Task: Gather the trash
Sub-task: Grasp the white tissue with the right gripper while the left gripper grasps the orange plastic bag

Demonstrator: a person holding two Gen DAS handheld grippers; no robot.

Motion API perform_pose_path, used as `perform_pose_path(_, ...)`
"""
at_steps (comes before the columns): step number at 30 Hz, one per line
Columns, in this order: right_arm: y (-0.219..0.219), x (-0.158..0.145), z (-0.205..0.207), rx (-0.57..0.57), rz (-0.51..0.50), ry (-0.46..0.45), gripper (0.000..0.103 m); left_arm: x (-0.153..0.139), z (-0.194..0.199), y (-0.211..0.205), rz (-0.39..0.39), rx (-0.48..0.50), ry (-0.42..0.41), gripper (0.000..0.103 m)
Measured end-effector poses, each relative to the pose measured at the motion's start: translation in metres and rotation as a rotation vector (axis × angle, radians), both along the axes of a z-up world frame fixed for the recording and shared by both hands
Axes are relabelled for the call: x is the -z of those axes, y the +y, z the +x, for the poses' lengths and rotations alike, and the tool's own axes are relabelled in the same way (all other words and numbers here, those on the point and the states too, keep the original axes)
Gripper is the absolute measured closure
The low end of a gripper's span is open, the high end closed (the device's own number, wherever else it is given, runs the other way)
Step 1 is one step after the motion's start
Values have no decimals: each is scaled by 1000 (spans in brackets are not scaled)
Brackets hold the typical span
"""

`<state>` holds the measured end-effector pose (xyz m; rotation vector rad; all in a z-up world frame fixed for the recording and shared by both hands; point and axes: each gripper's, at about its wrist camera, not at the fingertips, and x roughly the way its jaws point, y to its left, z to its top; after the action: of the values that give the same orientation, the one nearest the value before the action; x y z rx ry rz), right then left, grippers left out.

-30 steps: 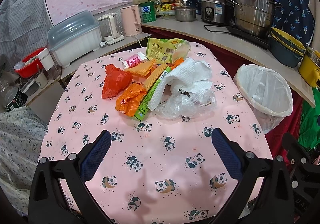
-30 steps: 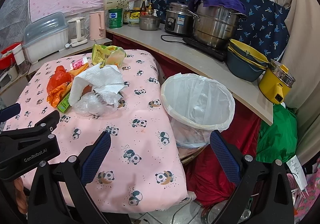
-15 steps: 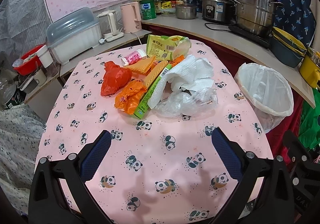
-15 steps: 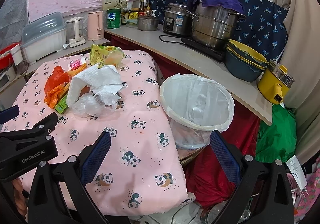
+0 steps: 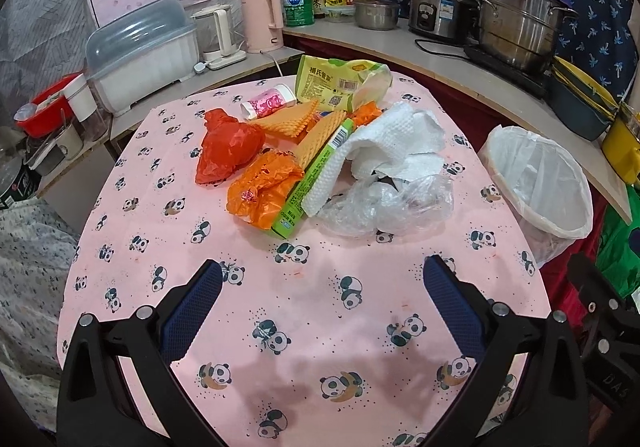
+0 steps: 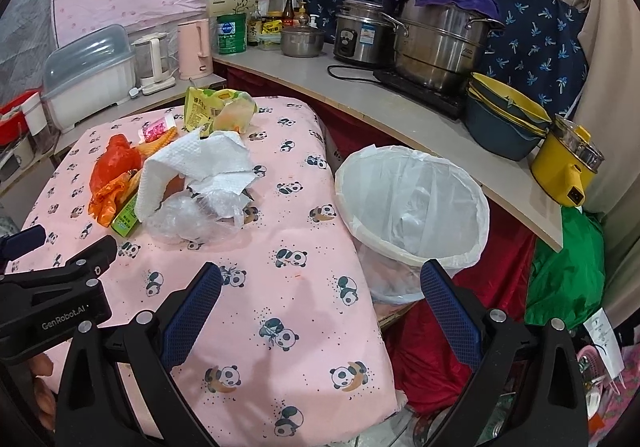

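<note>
I have both grippers hovering over the near part of the table, which is covered in a pink panda-print cloth. The left gripper sits at the bottom of its frame with its blue-padded fingers spread wide and nothing between them. The right gripper is the same in its own view: fingers wide apart, empty, one over the cloth and the other in front of the bin.

The trash lies in a heap at the centre of the left view. A red plastic bag is on the pile's left, with a crumpled orange wrapper just below it, touching a long green box. A white paper towel drapes over the box's right side, and a clear plastic bag lies against the towel's lower edge. Behind them, toward the top of the pile, I see a yellow-green snack bag and a small pink-labelled bottle lying on its side.

The white-lined trash bin stands just off the table's right edge, centre-right in the right view, open at the top.
</note>
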<state>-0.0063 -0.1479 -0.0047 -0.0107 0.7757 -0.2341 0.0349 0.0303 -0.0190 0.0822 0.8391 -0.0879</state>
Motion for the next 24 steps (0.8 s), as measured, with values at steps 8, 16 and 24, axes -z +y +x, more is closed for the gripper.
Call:
perform_pose_path(8, 20, -4, 36, -61, 41, -27, 8, 4, 30, 29, -12, -35, 9, 7)
perform_pose_path(16, 53, -10, 88, -149, 80, -56, 20, 16, 58, 56, -58, -12, 44, 7)
perform_pose_path(24, 79, 1, 133, -217, 175, -12, 38, 24, 80, 73, -73, 1, 51, 8)
